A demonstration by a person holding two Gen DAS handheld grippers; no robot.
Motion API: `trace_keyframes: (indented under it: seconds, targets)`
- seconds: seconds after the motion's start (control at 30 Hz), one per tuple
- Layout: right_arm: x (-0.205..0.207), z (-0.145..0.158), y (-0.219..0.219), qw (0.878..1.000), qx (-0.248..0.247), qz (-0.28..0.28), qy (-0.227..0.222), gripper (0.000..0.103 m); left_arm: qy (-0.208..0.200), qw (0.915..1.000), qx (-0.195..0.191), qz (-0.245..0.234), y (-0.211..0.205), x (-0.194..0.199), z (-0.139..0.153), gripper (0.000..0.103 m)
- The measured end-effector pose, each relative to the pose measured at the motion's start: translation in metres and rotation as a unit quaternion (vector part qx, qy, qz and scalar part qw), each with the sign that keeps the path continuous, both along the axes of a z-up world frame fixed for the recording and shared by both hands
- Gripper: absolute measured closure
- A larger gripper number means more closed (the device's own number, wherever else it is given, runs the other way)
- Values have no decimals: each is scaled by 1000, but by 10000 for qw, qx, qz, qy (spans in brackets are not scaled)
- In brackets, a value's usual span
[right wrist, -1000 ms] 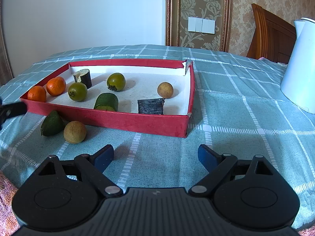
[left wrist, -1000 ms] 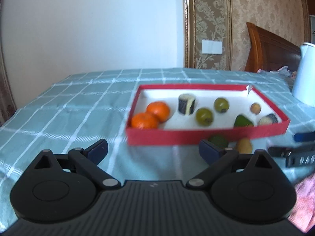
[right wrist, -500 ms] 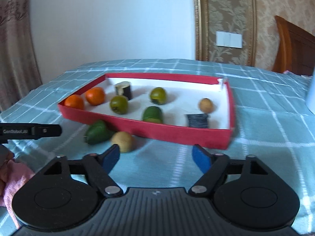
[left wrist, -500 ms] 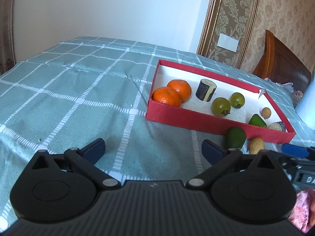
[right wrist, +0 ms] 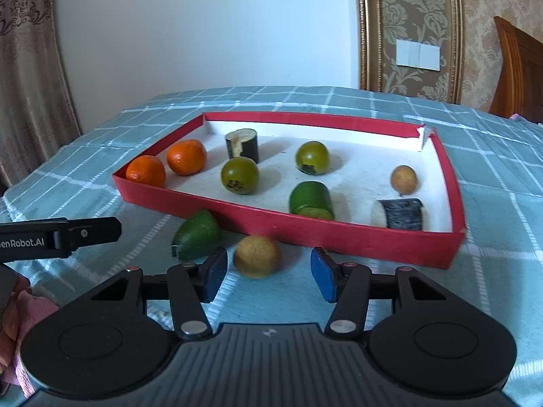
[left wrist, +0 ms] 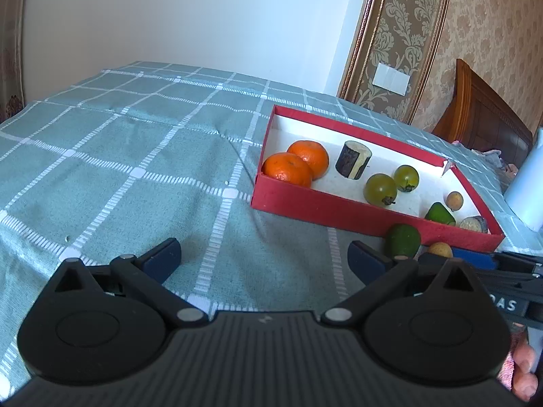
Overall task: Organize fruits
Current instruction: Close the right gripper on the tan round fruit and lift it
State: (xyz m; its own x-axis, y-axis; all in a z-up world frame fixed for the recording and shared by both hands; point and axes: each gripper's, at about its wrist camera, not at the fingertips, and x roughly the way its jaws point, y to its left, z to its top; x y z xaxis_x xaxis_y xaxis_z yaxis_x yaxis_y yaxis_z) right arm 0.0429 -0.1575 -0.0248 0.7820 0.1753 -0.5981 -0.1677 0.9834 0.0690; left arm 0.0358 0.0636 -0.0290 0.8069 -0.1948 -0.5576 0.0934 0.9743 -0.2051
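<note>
A red tray with a white floor holds two oranges, two green round fruits, dark cylinders and a small tan fruit. A tan round fruit and a green piece lie on the cloth in front of the tray. My right gripper is open, its fingertips on either side of the tan fruit, just short of it. My left gripper is open and empty over bare cloth, left of the tray; a finger of it shows in the right wrist view.
A teal checked cloth covers the table. A white kettle stands to the right of the tray. A wooden headboard and the wall lie behind.
My right gripper has moved forward and down toward the tan fruit and narrowed somewhat. My left gripper has swung left, away from the tray.
</note>
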Motion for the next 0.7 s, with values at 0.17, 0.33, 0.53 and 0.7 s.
trace_keyframes:
  seconds: [0.17,0.33,0.53,0.7]
  targets:
    - [-1,-1,4,9999,-110,50,-57,73,-2,10000,-14,0,0,0,0,0]
    - [-8,1,-2,10000,-6,-12,-71,73,-9,10000,-56,0,1,0,0,0]
    - [-28,15,-17,9986,168,-148,-474,73,-12,10000,-73,0,2,0,0,0]
    - [-23,26,-33,9968,107,-436,-668,73,-11,10000,-69,0,2,0,0,0]
